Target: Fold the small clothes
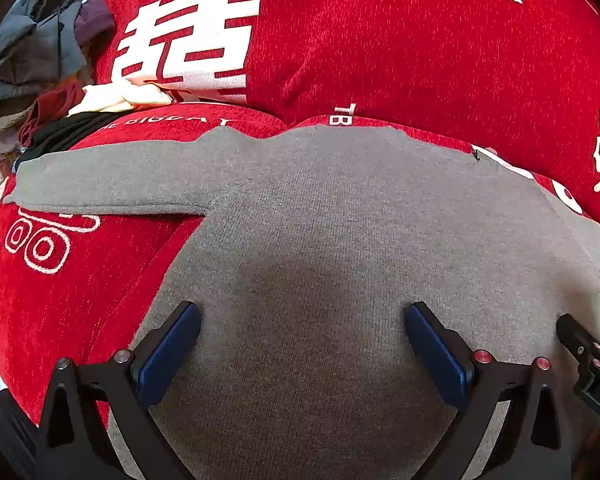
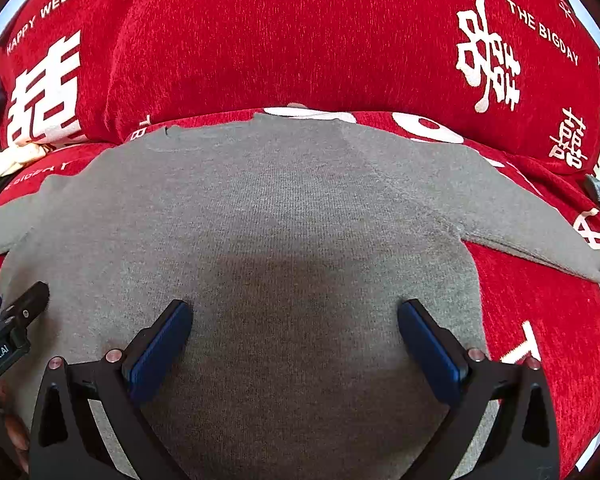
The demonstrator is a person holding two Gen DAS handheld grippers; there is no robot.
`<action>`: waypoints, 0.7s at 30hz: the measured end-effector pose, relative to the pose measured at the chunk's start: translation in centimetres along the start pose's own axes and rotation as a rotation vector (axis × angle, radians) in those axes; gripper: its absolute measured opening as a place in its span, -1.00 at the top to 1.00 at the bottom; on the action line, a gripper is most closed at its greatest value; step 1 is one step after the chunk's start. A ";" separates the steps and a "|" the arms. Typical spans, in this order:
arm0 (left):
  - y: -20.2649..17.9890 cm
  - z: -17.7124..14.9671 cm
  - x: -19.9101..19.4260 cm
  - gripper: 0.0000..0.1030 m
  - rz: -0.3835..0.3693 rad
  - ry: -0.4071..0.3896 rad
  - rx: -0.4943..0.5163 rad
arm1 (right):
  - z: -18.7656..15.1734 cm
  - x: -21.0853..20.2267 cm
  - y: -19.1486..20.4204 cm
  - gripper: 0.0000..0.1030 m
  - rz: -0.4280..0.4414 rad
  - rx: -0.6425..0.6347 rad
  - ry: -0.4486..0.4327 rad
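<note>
Lying flat across the lower middle of both frames, the grey sweater [image 1: 340,208] covers the red sofa [image 1: 60,280]; left gripper [image 1: 302,320] and right gripper [image 2: 294,316] gape wide above it, holding nothing.

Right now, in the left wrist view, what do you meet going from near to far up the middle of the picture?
Left gripper, its jaws open → grey sweater spread flat → red seat cushion with white lettering → red back cushion with large white characters.
</note>
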State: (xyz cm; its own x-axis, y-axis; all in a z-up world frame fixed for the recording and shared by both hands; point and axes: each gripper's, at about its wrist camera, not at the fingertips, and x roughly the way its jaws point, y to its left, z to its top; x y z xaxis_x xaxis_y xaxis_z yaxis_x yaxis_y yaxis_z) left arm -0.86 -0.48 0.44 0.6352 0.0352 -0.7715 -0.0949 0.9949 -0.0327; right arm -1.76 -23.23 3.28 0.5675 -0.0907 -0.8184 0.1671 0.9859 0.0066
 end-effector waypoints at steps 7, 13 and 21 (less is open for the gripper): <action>0.0 0.0 0.0 -0.99 0.003 0.000 0.001 | -0.1 0.0 0.0 -1.00 0.001 0.001 0.000; 0.0 -0.1 0.1 -0.99 0.004 -0.001 0.003 | 0.0 0.0 0.1 -1.00 -0.008 0.001 0.008; 0.1 -0.1 0.1 -0.99 0.005 -0.004 0.003 | -0.1 -0.1 0.1 -1.00 -0.011 0.006 0.003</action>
State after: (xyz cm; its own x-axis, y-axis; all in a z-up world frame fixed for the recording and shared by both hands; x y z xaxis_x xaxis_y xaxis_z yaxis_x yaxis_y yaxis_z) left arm -0.91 -0.42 0.30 0.6376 0.0405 -0.7693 -0.0961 0.9950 -0.0273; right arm -1.91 -23.13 3.28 0.5628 -0.1013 -0.8204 0.1781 0.9840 0.0007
